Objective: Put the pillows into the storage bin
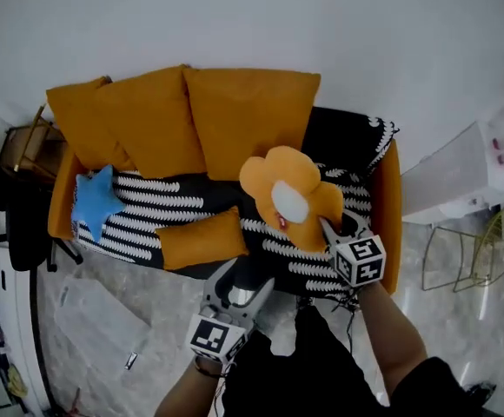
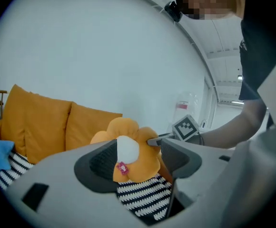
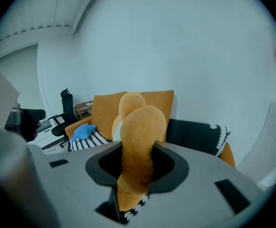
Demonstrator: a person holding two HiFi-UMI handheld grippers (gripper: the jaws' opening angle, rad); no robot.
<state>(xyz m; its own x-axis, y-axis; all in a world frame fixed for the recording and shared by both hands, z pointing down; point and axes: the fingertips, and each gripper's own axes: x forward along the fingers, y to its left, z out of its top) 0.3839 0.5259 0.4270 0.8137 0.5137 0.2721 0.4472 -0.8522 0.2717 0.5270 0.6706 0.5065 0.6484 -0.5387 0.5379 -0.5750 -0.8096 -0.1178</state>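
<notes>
Seen from the head view, the flower pillow [image 1: 288, 196] is held up in the right gripper [image 1: 328, 226] and fills the middle, screening the sofa [image 1: 389, 194] seat behind it. Striped seat lies bare between the blue star pillow [image 1: 96, 200] at 9 o'clock and the orange oblong pillow [image 1: 202, 238] at 8. Back cushions [image 1: 156, 120] wall off 10 to 12 o'clock. Floor [image 1: 161, 311] is open at 7 o'clock, beside the left gripper [image 1: 242, 285], whose parted jaws hold nothing, apart from a pale sheet [image 1: 100, 318]. An office chair [image 1: 22, 224] crowds 9 o'clock. A white box [image 1: 460, 176] and a wire frame [image 1: 487, 241] stand at 3 to 4.
</notes>
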